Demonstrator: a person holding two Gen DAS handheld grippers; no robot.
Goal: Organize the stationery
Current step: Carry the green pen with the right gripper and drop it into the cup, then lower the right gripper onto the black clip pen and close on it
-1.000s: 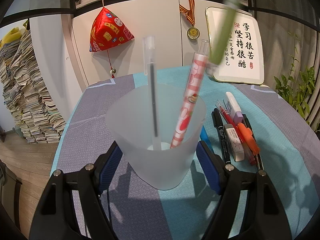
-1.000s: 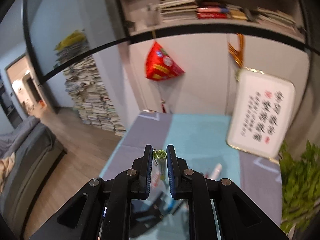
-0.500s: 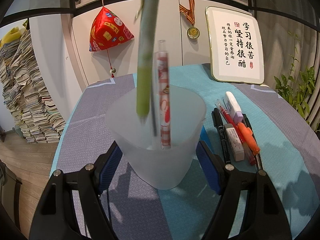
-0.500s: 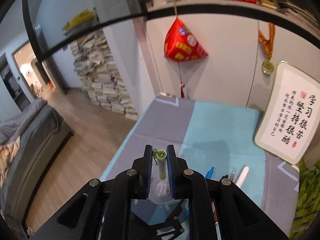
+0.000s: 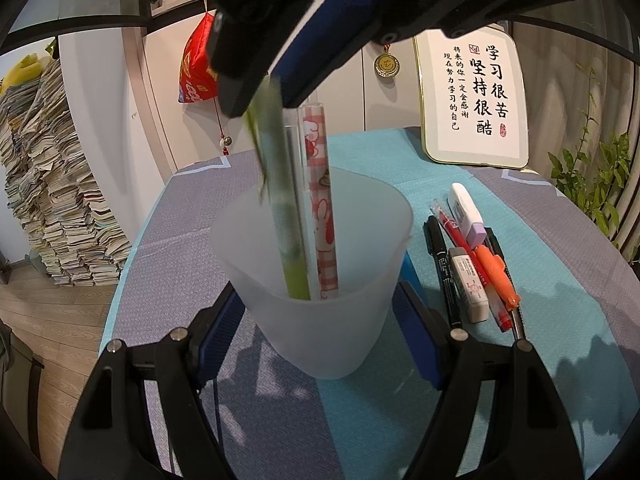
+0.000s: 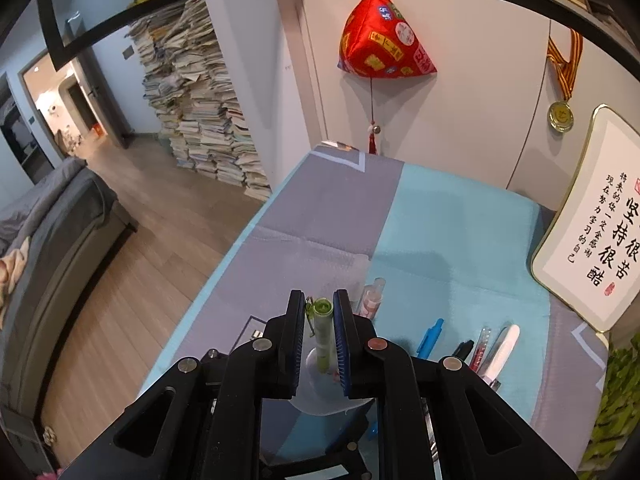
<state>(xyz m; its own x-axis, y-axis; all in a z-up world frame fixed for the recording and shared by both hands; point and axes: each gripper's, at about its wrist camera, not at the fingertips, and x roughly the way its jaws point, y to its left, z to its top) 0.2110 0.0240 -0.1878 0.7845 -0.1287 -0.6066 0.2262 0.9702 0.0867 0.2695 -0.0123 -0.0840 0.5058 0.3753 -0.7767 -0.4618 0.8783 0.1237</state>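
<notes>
Lowered: green pen (image 5: 286, 216) now inside cup (image 5: 320, 320) | right hand-held gripper (image 6: 320, 334) clamps pen, tilted down | left hand-held gripper (image 5: 320, 320) grips cup

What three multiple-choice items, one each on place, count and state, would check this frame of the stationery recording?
1. Where is the green pen's lower end?
A. Inside the frosted cup
B. On the cloth
C. Beside the eraser

2. How many pens stand in the cup, counting the green one?
A. One
B. Three
C. Five

3. How is the right gripper?
A. Open, empty
B. Shut on the green pen
C. Shut on the cup

Key: 1 A, its tip sits within the cup wall; 2 B, green, clear and patterned; 3 B, pads clamp its top.
</notes>
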